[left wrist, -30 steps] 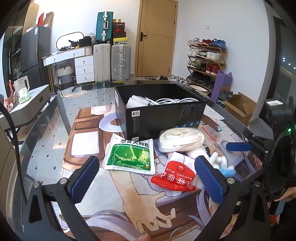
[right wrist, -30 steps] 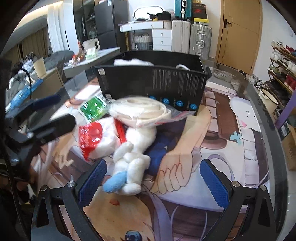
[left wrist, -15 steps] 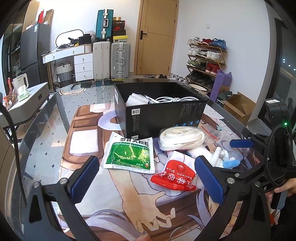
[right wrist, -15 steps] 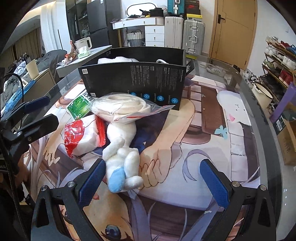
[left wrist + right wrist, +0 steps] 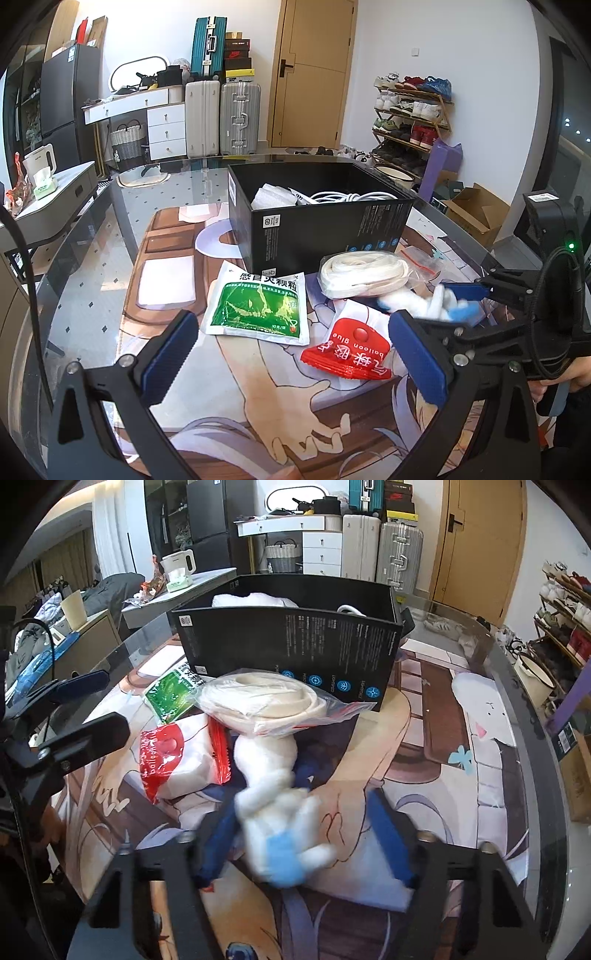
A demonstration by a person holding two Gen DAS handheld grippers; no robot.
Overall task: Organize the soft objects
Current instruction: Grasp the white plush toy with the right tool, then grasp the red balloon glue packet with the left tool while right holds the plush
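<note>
Glass tabletop (image 5: 92, 266), laid with a printed mat, is carrying the whole clutter. Nearest in the right wrist view, the right gripper (image 5: 303, 845) is straddling the white plush toy (image 5: 277, 805); its jaws have just been closing with the toy's blue-tipped end between them, though blur is hiding whether the pads are pressing yet. The left gripper (image 5: 295, 354) is hovering wide open over the red balloon glue packet (image 5: 347, 350) and holding nothing. Beyond, the toy's other end is lying under the bagged white coil (image 5: 262, 701), beside the green sachet (image 5: 258, 306). Farthest, the black box (image 5: 317, 225) is waiting, probably the destination. Squeezing fully before lifting, then drawing back gently, should be freeing the toy without dragging the bag
</note>
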